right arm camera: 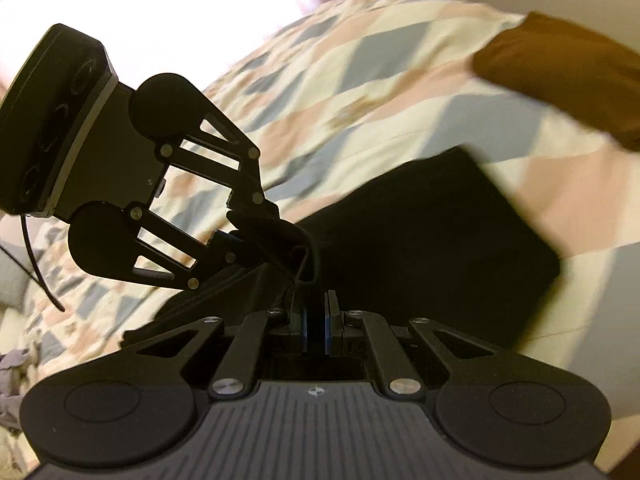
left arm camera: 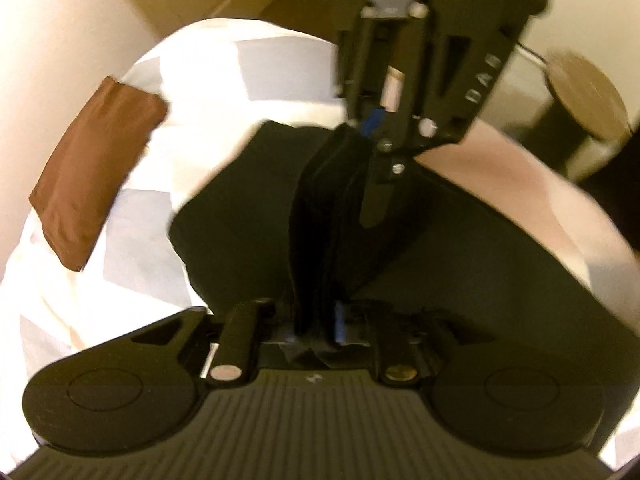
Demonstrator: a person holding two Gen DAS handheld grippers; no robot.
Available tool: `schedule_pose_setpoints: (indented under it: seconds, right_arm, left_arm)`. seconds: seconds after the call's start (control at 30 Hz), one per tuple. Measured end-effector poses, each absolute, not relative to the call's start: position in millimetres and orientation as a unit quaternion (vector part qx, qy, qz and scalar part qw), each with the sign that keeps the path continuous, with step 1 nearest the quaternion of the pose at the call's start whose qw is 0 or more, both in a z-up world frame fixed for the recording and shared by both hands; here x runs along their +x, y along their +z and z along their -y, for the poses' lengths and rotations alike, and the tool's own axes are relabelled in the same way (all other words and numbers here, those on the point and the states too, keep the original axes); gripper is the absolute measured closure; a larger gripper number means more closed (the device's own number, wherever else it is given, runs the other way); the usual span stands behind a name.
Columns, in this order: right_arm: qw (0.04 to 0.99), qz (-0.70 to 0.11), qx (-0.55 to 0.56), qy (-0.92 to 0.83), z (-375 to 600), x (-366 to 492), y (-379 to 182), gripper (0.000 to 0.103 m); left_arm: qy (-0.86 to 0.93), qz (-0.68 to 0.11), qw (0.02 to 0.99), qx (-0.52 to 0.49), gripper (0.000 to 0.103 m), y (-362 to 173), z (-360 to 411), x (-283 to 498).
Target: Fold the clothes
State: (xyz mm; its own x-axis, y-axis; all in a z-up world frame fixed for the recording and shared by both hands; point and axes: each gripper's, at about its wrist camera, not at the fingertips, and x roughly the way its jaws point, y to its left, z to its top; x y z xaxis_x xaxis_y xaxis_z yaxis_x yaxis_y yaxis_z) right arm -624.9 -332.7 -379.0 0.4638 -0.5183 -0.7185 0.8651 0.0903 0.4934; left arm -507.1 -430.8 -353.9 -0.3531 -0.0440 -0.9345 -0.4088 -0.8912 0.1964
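Both grippers meet over the bed, and the black garment (right arm camera: 440,248) lies spread on the patchwork quilt (right arm camera: 360,80), one bunched edge lifted between them. Right gripper (right arm camera: 316,328) is clenched, blue pads nearly together on a fold of that dark cloth. Left gripper (left arm camera: 316,316) has cloth running up between its fingers, though whether the pads press it I cannot tell. A folded brown garment (left arm camera: 96,184) sits aside.
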Motion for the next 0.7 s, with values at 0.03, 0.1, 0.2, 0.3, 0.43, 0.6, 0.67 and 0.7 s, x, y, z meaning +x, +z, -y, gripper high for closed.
schedule_pose_setpoints:
  seconds: [0.03, 0.1, 0.2, 0.3, 0.43, 0.6, 0.67, 0.7]
  right_arm:
    - [0.705, -0.190, 0.475, -0.491, 333.9, -635.6, -384.4, 0.098]
    - [0.686, -0.192, 0.504, -0.488, 337.4, -650.6, -406.5, 0.097]
    - [0.672, -0.179, 0.541, -0.473, 339.2, -663.3, -435.4, 0.084]
    - [0.671, -0.120, 0.562, -0.468, 338.9, -673.8, -442.4, 0.069]
    - [0.681, -0.098, 0.565, -0.455, 352.3, -678.9, -445.3, 0.064]
    - [0.706, -0.145, 0.532, -0.444, 364.6, -669.0, -444.5, 0.089]
    - [0.730, -0.163, 0.484, -0.453, 361.4, -661.0, -427.6, 0.091]
    - [0.747, -0.170, 0.452, -0.456, 358.3, -655.8, -415.2, 0.092]
  left_arm:
    - [0.805, -0.186, 0.091, -0.555, 0.062, -357.0, 438.5, -515.4]
    - [0.821, -0.128, 0.045, -0.554, 0.060, -359.3, 457.4, -515.9]
    - [0.838, -0.025, -0.071, -0.541, 0.059, -351.0, 482.5, -485.1]
    - [0.838, 0.108, -0.205, -0.493, 0.059, -339.7, 482.6, -417.1]
    - [0.789, 0.271, -0.362, -0.416, 0.059, -340.5, 441.7, -316.2]
    - [0.714, 0.389, -0.478, -0.331, 0.062, -365.8, 364.8, -241.6]
    - [0.682, 0.405, -0.518, -0.320, 0.066, -375.5, 344.4, -228.3]
    - [0.666, 0.412, -0.537, -0.315, 0.067, -380.3, 334.3, -221.6]
